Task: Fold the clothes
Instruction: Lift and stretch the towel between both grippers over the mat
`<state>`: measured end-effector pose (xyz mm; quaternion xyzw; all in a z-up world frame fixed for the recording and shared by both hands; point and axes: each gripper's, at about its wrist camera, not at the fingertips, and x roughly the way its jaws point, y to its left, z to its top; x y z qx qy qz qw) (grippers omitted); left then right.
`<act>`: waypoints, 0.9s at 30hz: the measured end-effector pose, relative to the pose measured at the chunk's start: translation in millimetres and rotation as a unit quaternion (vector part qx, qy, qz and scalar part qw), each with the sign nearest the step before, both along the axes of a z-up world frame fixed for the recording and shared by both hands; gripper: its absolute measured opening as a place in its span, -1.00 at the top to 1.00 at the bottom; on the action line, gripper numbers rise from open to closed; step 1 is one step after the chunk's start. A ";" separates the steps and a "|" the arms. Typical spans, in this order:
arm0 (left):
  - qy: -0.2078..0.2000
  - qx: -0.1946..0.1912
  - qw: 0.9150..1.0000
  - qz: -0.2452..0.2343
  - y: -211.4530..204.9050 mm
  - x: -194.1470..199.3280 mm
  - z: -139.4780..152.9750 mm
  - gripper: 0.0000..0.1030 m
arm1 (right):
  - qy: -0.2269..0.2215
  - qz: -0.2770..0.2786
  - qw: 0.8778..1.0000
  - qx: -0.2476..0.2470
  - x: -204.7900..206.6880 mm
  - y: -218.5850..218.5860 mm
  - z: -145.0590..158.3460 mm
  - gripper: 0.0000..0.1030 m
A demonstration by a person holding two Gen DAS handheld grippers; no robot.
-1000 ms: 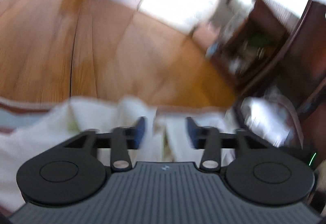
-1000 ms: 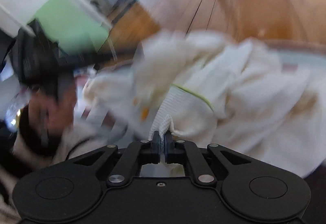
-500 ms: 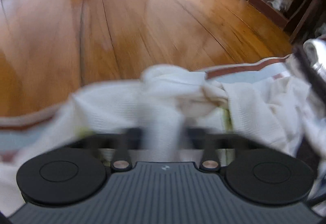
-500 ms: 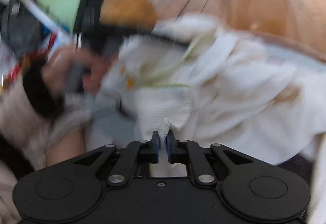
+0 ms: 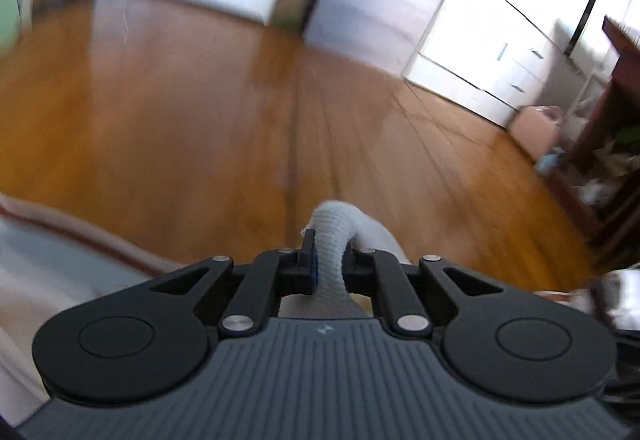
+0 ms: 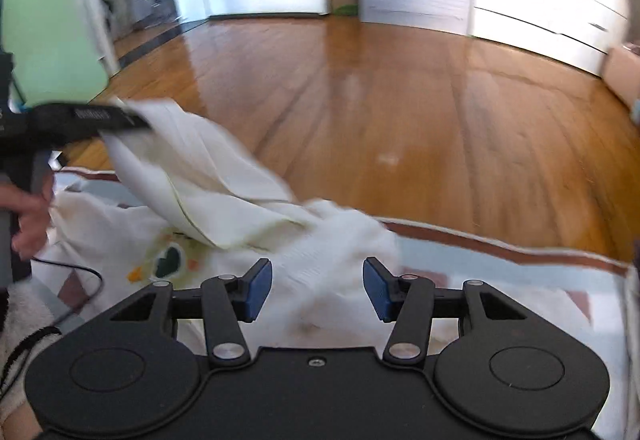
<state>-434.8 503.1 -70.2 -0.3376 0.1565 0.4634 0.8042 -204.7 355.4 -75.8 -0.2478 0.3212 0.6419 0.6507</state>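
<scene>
Garment (image 6: 208,176) pinched in left tongs (image 5: 329,260).

Rumpled white garment (image 6: 208,176), one edge lifted

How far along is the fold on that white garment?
Done: nothing looks folded yet; the white garment lies crumpled on the mat.
In hand: the left tongs are shut on a ribbed edge of the garment, holding it raised. The right tongs have just been opening and stand open above the cloth, gripping nothing.
Left: spreading it flat and every fold.
</scene>
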 end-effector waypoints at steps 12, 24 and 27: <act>0.027 0.110 0.993 0.040 -6.0 -1.0 25.9 0.86 | 0.020 -0.096 0.992 -0.073 9.5 51.6 -63.0 0.69; 0.071 -0.094 0.985 -0.123 -6.2 21.7 -27.2 0.83 | -0.203 -0.320 0.920 0.103 81.7 -115.9 64.0 0.89; 0.112 -0.087 0.980 -0.137 -10.8 32.4 -33.1 0.75 | -0.146 -0.373 0.915 0.044 112.0 -143.4 28.1 0.89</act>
